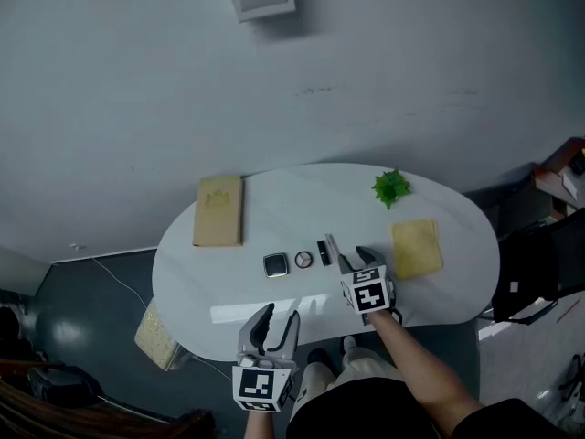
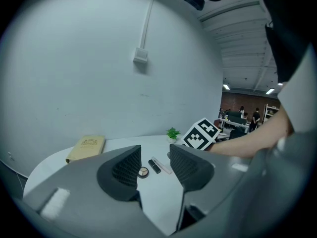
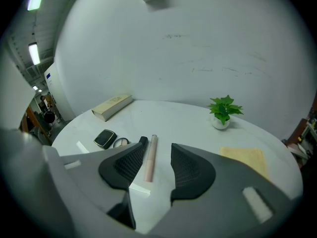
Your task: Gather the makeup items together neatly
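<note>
Four makeup items lie in a row at the middle of the white table [image 1: 274, 218]: a square black compact [image 1: 276, 264], a round compact [image 1: 303, 259], a black lipstick [image 1: 323, 251] and a slim pink tube [image 1: 333, 247]. My right gripper [image 1: 356, 257] hovers at the row's right end. In the right gripper view its open jaws [image 3: 158, 148] straddle the near end of the pink tube [image 3: 150, 157] without pressing on it. The lipstick [image 3: 142, 141] lies just left of the tube. My left gripper [image 1: 277, 320] hangs open and empty at the table's front edge, with the round compact [image 2: 143, 172] ahead of it.
A tan book [image 1: 218, 210] lies at the table's back left. A small green plant [image 1: 390, 187] stands at the back right, with a yellow cloth [image 1: 416, 247] in front of it. A grey wall rises behind the table, and a dark chair [image 1: 535, 273] stands at the right.
</note>
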A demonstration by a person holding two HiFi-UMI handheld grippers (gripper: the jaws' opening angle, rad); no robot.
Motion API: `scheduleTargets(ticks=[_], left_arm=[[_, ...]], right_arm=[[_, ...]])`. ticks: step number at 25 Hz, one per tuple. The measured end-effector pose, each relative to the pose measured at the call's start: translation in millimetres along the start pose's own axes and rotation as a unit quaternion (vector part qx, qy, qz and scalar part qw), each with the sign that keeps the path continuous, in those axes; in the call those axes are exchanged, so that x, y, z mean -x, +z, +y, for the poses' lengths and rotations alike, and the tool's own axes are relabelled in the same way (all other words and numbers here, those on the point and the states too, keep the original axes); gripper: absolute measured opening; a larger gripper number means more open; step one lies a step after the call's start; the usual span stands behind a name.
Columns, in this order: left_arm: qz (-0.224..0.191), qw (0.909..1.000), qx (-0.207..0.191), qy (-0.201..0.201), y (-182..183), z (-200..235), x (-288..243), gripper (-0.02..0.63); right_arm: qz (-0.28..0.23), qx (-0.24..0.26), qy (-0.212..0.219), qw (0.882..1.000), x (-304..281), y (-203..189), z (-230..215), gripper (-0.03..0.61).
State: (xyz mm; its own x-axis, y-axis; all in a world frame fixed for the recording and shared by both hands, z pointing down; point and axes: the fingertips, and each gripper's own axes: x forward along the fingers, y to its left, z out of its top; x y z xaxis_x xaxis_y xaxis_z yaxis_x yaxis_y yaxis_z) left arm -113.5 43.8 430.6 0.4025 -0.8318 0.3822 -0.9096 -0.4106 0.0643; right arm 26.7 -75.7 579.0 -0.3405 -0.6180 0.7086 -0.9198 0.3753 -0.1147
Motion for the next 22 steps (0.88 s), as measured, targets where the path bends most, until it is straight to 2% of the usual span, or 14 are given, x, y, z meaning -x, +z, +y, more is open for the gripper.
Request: scheduleTargets(ticks=[13,22], left_arm=[[-0.029,0.9991,-0.009,-0.029,7,-5,25,0.175],[-0.048,0.9979,-0.012,-0.042,9,-3,47,0.169]], right_arm=[[-0.066,0.027,0.016,0.997,77,17,42,0.172],[-0.122,0.049,0.039,0.991,135,28,90,0.117]])
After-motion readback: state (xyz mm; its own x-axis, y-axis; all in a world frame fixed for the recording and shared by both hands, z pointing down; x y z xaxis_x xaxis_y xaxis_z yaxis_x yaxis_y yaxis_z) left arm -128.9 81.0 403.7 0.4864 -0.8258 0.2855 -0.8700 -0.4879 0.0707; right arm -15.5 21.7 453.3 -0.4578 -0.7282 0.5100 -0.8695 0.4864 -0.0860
